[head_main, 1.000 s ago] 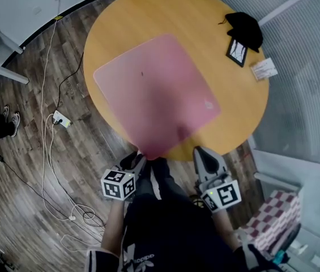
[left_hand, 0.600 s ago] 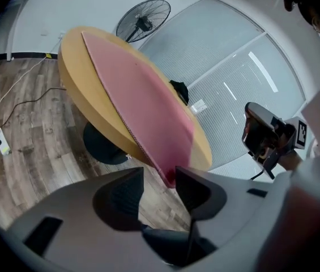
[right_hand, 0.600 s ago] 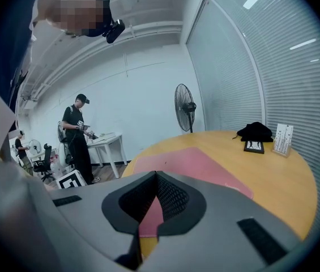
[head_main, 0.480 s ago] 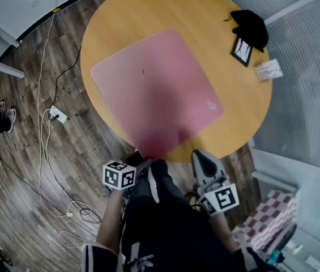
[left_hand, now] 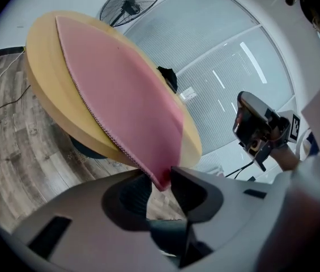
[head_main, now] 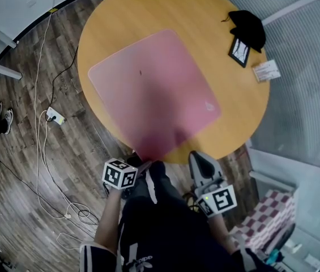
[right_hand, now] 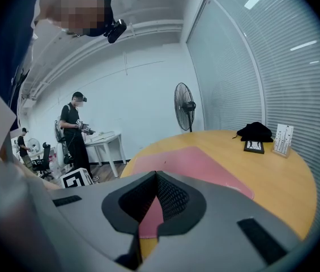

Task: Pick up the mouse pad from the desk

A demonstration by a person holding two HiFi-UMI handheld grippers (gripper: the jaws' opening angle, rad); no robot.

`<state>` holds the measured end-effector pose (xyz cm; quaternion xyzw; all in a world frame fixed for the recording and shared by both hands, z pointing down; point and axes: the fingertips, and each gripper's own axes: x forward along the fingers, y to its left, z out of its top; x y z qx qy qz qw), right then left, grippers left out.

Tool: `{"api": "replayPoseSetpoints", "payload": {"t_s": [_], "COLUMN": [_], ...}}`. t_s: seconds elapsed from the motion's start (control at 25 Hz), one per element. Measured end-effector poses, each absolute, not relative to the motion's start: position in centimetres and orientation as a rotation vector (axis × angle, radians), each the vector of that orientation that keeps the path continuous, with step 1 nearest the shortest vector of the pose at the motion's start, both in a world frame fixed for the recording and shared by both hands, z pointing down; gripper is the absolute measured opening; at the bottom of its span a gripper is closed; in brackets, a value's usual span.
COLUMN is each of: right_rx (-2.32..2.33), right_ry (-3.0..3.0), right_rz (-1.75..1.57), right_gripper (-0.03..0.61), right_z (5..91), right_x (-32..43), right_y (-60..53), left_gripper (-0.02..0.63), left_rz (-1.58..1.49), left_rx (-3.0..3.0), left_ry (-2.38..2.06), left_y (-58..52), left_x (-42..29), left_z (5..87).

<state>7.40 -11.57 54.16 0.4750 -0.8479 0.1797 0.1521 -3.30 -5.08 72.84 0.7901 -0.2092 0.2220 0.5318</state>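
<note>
A large pink mouse pad (head_main: pixel 154 89) lies on the round wooden table (head_main: pixel 109 21). Its near corner (head_main: pixel 151 151) sticks out past the table's front edge. My left gripper (head_main: pixel 144 164) sits just below that edge. In the left gripper view the pad's corner (left_hand: pixel 158 171) hangs between the jaws of the left gripper (left_hand: pixel 161 179). Those jaws are closing, with a gap still showing beside the corner. My right gripper (head_main: pixel 196 156) stays to the right, off the table's rim. Its tips meet in the right gripper view (right_hand: pixel 156 175) and hold nothing. The pad (right_hand: pixel 193 160) lies ahead of it.
At the table's far right lie a black cloth (head_main: pixel 246 26), a small picture frame (head_main: pixel 239 51) and a card stand (head_main: pixel 265 71). Cables and a power strip (head_main: pixel 54 117) lie on the wooden floor at left. A person (right_hand: pixel 75 130) stands by a white desk, with a floor fan (right_hand: pixel 183 107) behind the table.
My left gripper has moved in toward the pad's overhanging corner and tipped downward. The right gripper has stayed put and the pad has not shifted.
</note>
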Motion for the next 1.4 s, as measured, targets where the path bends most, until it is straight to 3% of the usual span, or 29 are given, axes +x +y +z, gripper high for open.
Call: {"api": "replayPoseSetpoints", "payload": {"t_s": [0.32,1.4], "right_rx": [1.371,1.565], "right_ry": [-2.457,-2.509], "right_rz": [0.458,0.358], "right_gripper": [0.002,0.002], "right_z": [53.5,48.9], "right_x": [7.2,10.2], "right_y": [-11.8,-15.7], "left_gripper": [0.023,0.018], "left_rz": [0.538,0.374], "left_rx": [1.929,2.139], "left_ry": [-0.457,-0.675], "left_y": [-5.3,-11.2], "left_x": [-3.4,-2.1], "left_z": [71.5,64.6]}}
